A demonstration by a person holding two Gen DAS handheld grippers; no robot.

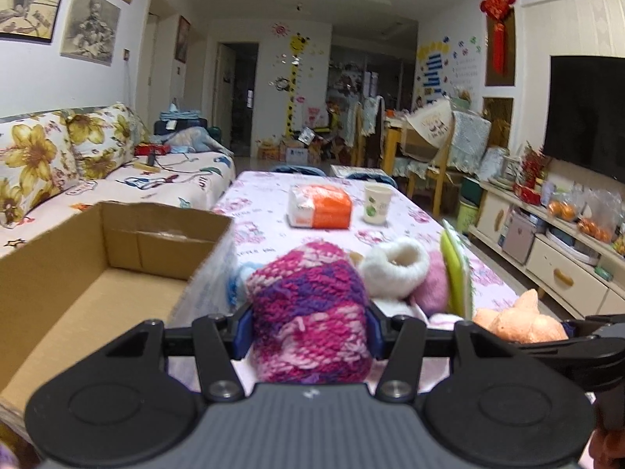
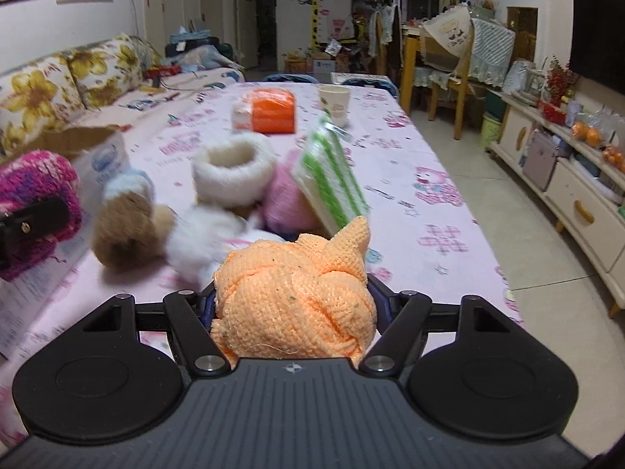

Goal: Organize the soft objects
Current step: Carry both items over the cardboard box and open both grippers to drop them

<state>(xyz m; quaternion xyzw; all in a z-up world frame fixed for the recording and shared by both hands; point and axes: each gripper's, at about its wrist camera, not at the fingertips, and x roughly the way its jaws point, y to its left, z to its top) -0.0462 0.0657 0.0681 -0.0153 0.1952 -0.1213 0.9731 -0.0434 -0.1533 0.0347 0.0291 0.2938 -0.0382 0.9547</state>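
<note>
My left gripper (image 1: 308, 324) is shut on a pink and purple knitted item (image 1: 308, 305), held above the table beside an open cardboard box (image 1: 117, 273) at the left. My right gripper (image 2: 293, 305) is shut on an orange knitted item (image 2: 297, 293); it also shows in the left wrist view (image 1: 519, 324). On the pink tablecloth (image 2: 410, 164) lies a pile: a white fluffy bootie (image 2: 234, 172), a brown plush toy (image 2: 125, 230), a pink woolly item (image 2: 285, 203) and a green-striped sponge pack (image 2: 332, 179). The left gripper's knitted item shows at the left of the right wrist view (image 2: 35, 183).
An orange-and-white tissue pack (image 1: 320, 207) and a paper cup (image 1: 377, 203) stand further back on the table. A floral sofa (image 1: 58, 156) runs along the left. Chairs (image 1: 441, 156) and a TV cabinet (image 1: 547, 250) stand at the right.
</note>
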